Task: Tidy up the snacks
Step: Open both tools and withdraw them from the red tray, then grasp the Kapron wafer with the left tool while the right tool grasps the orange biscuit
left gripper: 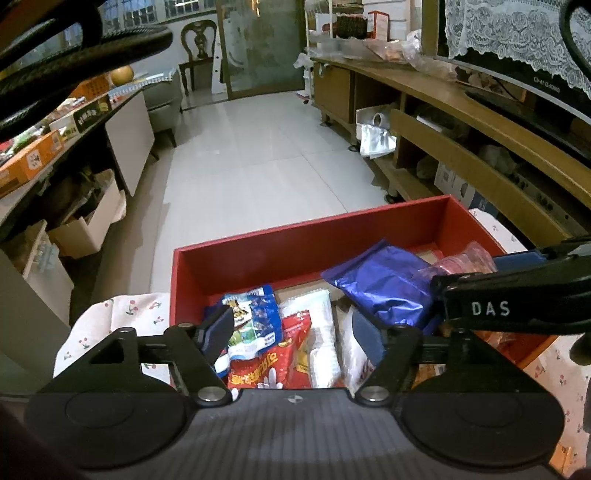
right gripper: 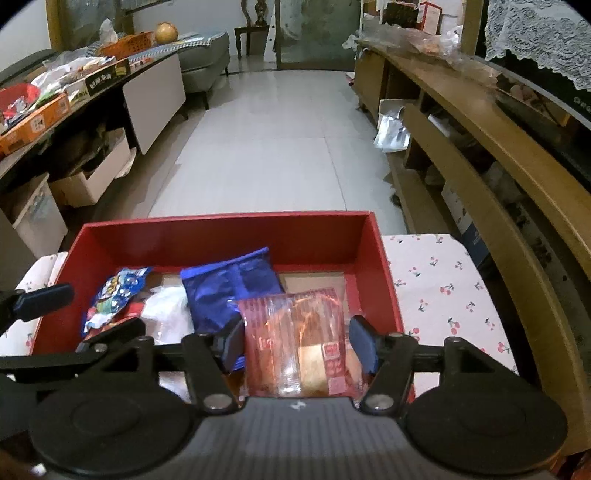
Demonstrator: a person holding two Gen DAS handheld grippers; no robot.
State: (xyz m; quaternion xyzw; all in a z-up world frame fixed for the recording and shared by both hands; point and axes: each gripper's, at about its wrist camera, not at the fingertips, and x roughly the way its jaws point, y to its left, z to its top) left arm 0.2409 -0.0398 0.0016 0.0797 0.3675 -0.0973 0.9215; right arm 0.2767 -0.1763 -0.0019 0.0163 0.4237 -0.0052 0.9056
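Snack packets lie heaped inside an open red cardboard box [right gripper: 229, 236] that sits on a table covered by a white cloth printed with cherries [right gripper: 439, 280]. In the right wrist view we see a clear, red-striped plastic packet of cake [right gripper: 295, 343] lying between the blue-padded fingers of our right gripper [right gripper: 295, 347]; those fingers stand wide, and we cannot tell whether the pads press on the packet. Just behind it rests a crumpled shiny blue foil bag [right gripper: 229, 288], with a white wrapper [right gripper: 166, 314] and a blue cartoon-printed pouch [right gripper: 118, 291] to its left. In the left wrist view our left gripper [left gripper: 291, 332] hangs over the box's near left part, its fingers apart with nothing pinched, above a red packet with white lettering [left gripper: 273, 358] and a white ridged wrapper [left gripper: 321, 332]. Beyond the box, pale floor tiles [right gripper: 277, 147] run towards a glass door [right gripper: 314, 33], flanked by a long wooden cabinet [right gripper: 480, 122] on the right and a cluttered sideboard [right gripper: 110, 85] on the left.
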